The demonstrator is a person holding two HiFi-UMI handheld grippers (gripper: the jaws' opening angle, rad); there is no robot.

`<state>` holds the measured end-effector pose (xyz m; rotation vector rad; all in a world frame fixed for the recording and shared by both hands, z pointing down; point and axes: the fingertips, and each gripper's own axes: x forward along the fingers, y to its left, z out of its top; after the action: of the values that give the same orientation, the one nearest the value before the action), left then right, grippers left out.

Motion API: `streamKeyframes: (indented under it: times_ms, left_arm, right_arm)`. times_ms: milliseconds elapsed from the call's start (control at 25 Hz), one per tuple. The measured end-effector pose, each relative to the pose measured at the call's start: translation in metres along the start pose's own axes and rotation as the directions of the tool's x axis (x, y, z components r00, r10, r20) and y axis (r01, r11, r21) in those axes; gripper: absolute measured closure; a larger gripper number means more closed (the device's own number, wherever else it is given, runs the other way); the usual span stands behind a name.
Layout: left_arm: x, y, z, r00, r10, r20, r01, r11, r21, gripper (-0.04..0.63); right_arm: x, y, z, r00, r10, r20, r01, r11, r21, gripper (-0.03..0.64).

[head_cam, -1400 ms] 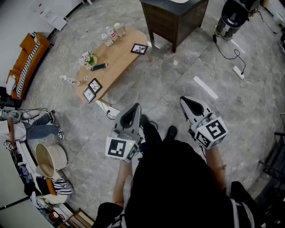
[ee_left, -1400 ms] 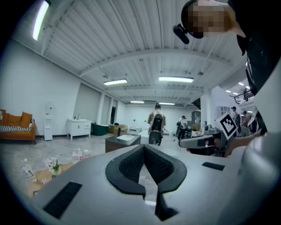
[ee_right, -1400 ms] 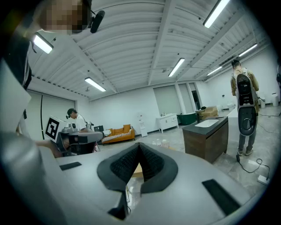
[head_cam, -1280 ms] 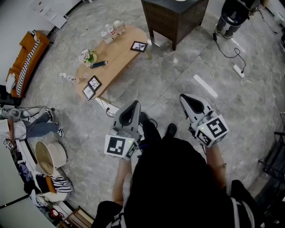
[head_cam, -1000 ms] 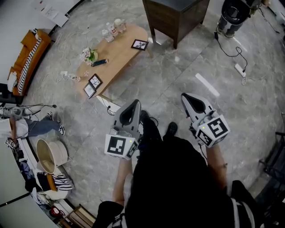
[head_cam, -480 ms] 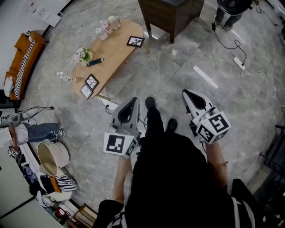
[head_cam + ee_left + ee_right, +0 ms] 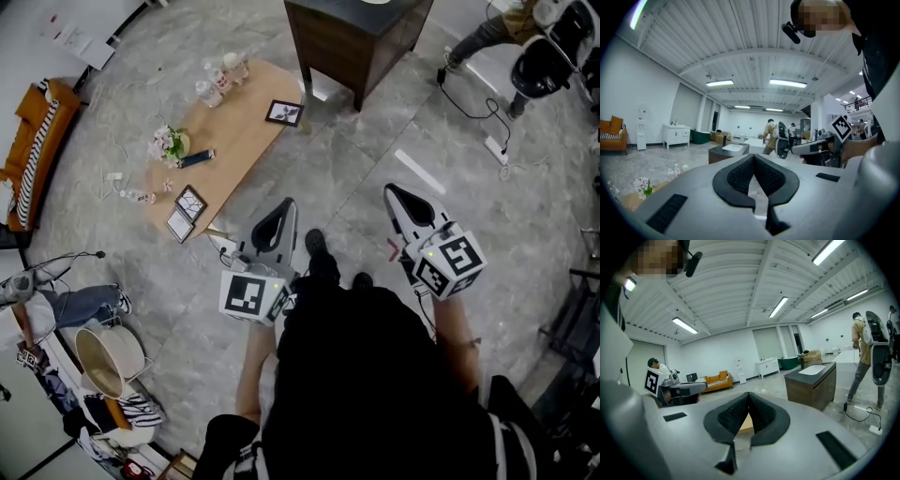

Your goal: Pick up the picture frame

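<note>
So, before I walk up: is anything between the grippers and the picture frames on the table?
Nothing solid: only bare floor separates the left gripper from the two picture frames at the table's near end. A cable lies by that end.

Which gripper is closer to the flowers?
Left. The left hand-held gripper hovers beside the table, lower right of the flowers; the right hand-held gripper is farther right.

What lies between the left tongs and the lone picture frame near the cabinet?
In the head view, only bare floor and the table's edge separate the left tongs from the picture frame.
</note>
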<state>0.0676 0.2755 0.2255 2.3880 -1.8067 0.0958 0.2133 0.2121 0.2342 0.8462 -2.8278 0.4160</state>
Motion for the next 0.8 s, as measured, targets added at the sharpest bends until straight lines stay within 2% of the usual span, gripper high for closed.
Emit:
streamKeyframes:
  times_ms: [160,400,800]
  left_arm:
    - [0.023,0.045,0.013,1.000,-0.018,0.009,0.018,1.000,0.018,0.581]
    - [0.044,0.102,0.015,0.999,-0.042,-0.001,0.042,0.999,0.010,0.581]
    - [0.076,0.150,0.007,0.998,-0.040,-0.037,0.039,0.999,-0.028,0.581]
  right_arm:
    - [0.044,-0.007,0.022,1.000,-0.015,0.016,0.015,1.000,-0.005,0.604]
    - [0.100,-0.009,0.028,0.999,-0.039,-0.001,0.039,0.999,0.019,0.604]
    - [0.149,-0.025,0.025,0.998,-0.048,-0.050,0.049,0.998,0.033,0.604]
